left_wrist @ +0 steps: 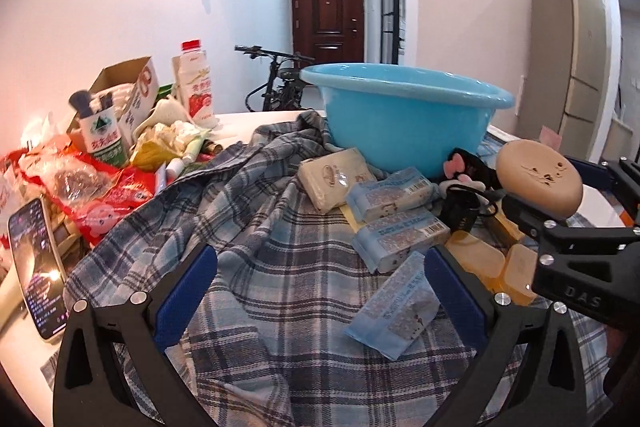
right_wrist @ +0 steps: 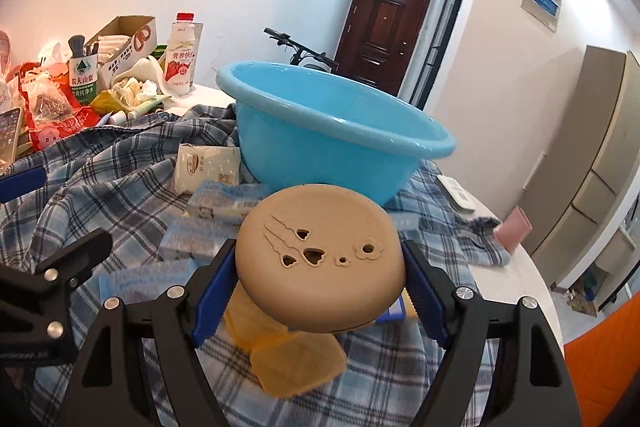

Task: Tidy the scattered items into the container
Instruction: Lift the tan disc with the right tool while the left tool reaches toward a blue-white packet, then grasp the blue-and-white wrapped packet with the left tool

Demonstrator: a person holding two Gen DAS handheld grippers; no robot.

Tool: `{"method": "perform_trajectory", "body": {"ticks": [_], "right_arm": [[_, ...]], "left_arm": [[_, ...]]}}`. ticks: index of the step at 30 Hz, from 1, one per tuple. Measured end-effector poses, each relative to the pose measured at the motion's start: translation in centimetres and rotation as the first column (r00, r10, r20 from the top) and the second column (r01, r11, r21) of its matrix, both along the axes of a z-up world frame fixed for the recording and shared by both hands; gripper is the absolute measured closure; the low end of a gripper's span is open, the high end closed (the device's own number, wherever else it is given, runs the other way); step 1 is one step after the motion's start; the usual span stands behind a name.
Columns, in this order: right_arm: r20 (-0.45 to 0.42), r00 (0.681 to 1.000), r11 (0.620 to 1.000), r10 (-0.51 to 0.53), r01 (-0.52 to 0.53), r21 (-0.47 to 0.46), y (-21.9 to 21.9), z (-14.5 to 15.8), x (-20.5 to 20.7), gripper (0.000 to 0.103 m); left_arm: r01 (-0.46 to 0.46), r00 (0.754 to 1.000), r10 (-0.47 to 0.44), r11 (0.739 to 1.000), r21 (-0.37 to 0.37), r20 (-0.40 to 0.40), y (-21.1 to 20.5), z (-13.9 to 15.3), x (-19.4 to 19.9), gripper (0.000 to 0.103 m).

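My right gripper (right_wrist: 320, 283) pinches a round tan plastic case with heart and flower cut-outs in its lid (right_wrist: 320, 259), its blue pads pressed against the case's two sides, and the case hangs clear above the blue-and-grey plaid cloth (right_wrist: 112, 163) that covers the table; from the left wrist view I see the same case (left_wrist: 540, 183) held up at the right, just beside the big light-blue plastic basin (left_wrist: 404, 119). The basin stands upright on the cloth, beyond the case, and I can see nothing lying in the part of its inside that shows. My left gripper (left_wrist: 320, 291) stands spread wide with nothing between its blue pads, over the cloth. Under and ahead of it lie three pale blue tissue packs (left_wrist: 396, 195) close together, with a cream-coloured wrapped pack (left_wrist: 336, 179) touching the basin's foot. Amber translucent plastic pieces (right_wrist: 296, 363) lie on the cloth below the held case. At the far left sits a heap of clutter: a red snack bag (left_wrist: 100, 195), a strawberry milk bottle with a red cap (left_wrist: 196, 87) and an open cardboard box (left_wrist: 128, 87)
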State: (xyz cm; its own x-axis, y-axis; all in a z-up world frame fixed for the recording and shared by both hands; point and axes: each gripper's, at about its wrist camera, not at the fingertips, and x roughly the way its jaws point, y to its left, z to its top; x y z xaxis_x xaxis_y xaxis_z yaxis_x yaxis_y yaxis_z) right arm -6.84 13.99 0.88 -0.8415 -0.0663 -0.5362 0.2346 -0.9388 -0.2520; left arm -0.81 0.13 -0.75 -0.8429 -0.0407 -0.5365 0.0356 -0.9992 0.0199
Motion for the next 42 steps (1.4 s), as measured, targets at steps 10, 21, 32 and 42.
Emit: {"method": "perform_trajectory", "body": {"ticks": [10,21,32,42], "right_arm": [[-0.017,0.995,0.994,-0.096,0.094,-0.055,3.8,-0.5,1.7,0.022],[0.006,0.994,0.986,-0.110,0.110,-0.125,5.6,-1.6,2.1,0.022],[0.002,0.996,0.983,-0.092,0.091,-0.159,6.1,-1.4,2.1,0.021],[0.012,0.995,0.981,-0.102,0.103,-0.165,6.2,-1.5,2.1,0.021]], "left_arm": [[0.127,0.990,-0.117,0.983,-0.130,0.083,3.6,-0.9,-1.3,0.000],[0.291,0.919,-0.295,0.955,0.053,0.262,3.2,-2.5,-4.2,0.000],[0.374,0.873,-0.335,0.926,-0.046,0.354,6.8,-4.2,-4.8,0.000],[0.394,0.855,-0.383,0.918,0.040,0.349,6.2,-4.0,-4.7,0.029]]}}
